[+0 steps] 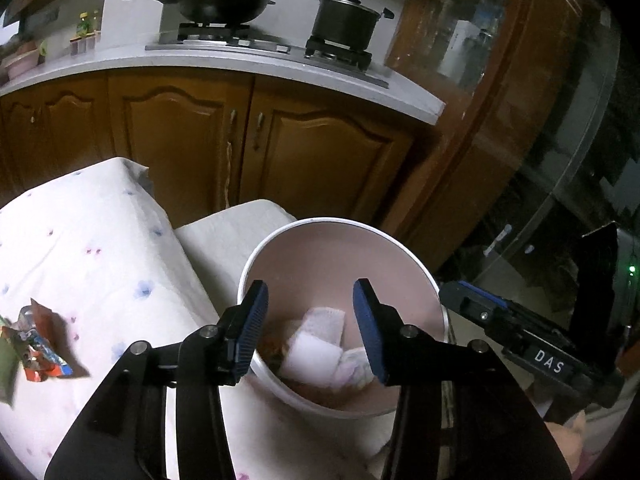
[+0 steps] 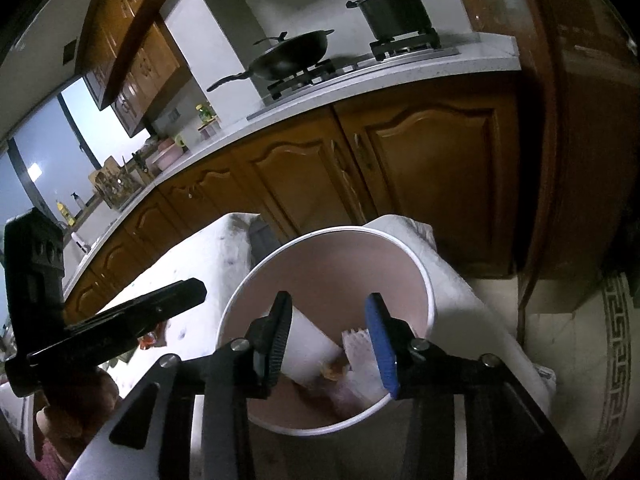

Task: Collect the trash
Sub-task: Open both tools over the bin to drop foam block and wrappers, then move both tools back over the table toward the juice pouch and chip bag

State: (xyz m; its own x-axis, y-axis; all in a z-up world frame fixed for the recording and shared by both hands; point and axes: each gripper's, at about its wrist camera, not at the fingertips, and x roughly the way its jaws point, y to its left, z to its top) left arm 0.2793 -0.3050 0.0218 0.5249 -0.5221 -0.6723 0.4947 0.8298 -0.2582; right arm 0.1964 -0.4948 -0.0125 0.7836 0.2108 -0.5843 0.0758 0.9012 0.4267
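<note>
A white round bin (image 1: 400, 248) with a pinkish inside stands beside the cloth-covered table; it also shows in the right wrist view (image 2: 428, 280). White crumpled paper and tissue (image 1: 316, 344) lie in its bottom, seen too in the right wrist view (image 2: 308, 352). My left gripper (image 1: 310, 318) is open and empty above the bin's mouth. My right gripper (image 2: 330, 330) is open and empty above the same bin. Colourful snack wrappers (image 1: 38, 344) lie on the table (image 1: 92, 248) at the left. The other gripper's body (image 1: 532, 340) shows at right.
Wooden kitchen cabinets (image 1: 224, 140) and a white counter (image 1: 240, 64) stand behind, with a wok (image 1: 216, 4) and a pot (image 1: 344, 20) on the stove. A dark wooden and glass door (image 1: 520, 120) is at right. Tiled floor (image 2: 580, 340) lies right of the bin.
</note>
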